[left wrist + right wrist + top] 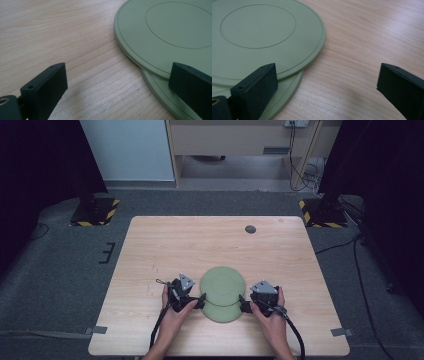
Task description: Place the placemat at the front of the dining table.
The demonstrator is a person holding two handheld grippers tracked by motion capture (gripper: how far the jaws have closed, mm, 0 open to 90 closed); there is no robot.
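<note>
- high view: a wooden table [215, 245] carries two green plates near its front edge, the upper plate [222, 285] lying shifted back over the lower plate [223, 312], whose front part shows beneath it. a small dark disc [250, 229] sits near the table's far edge. the left gripper [199, 301] is held in the left hand [176, 312] just beside the plates' left rim; the right gripper [243, 305] is held in the right hand [270, 317] at their right rim.
- left gripper view: the left gripper [117, 82] has its jaws spread wide, holding nothing. the upper plate [165, 35] lies ahead at the right, overlapping the lower plate [160, 95]. the right-hand jaw sits over the plates' edge; the other jaw is over bare table [50, 32].
- right gripper view: the right gripper [327, 82] also has its jaws spread wide, holding nothing. the upper plate [262, 35] fills the left, with the lower plate [287, 92] peeking from under it. the left-hand jaw is over the plates' rim, the other over the table [367, 32].
</note>
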